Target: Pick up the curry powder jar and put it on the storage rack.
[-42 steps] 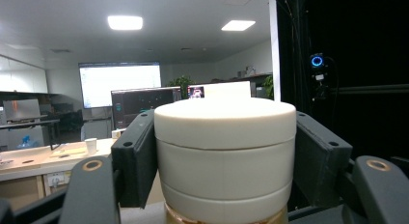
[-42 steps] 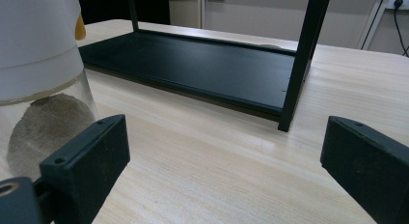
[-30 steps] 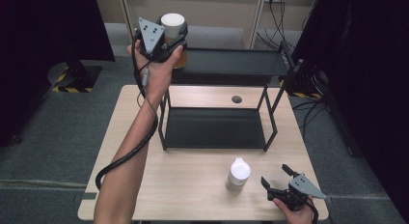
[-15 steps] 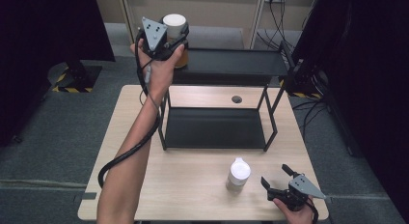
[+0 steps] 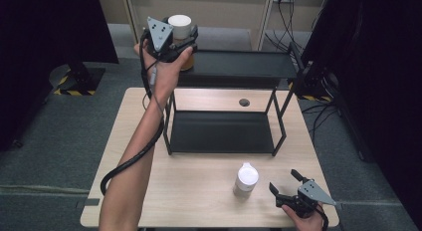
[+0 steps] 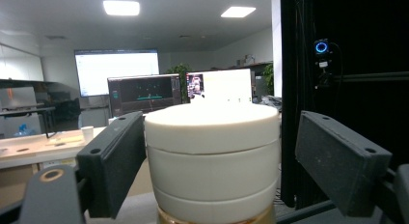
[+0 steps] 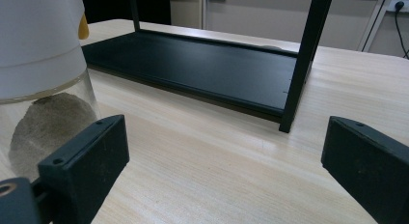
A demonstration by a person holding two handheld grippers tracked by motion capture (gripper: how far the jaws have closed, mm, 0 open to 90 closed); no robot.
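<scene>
At the frame's upper left, a white-capped round jar [image 5: 180, 29] with amber glass is seen between the left gripper [image 5: 185, 41], whose jaws have just been opening and stand clear of the cap.

Both handheld black two-jaw grippers, left [image 5: 186, 36] and right [image 5: 284, 183], carry grey three-cornered top plates with dark dots, blocky screw-holed jaws, thick black trailing cable; forearms bare.

No legible text, labels or signs

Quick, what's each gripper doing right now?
Left gripper: fingers just opened, standing apart around the white-capped jar on the shelf's top, no longer gripping.
Right gripper: open, empty, beside the table jar.
</scene>
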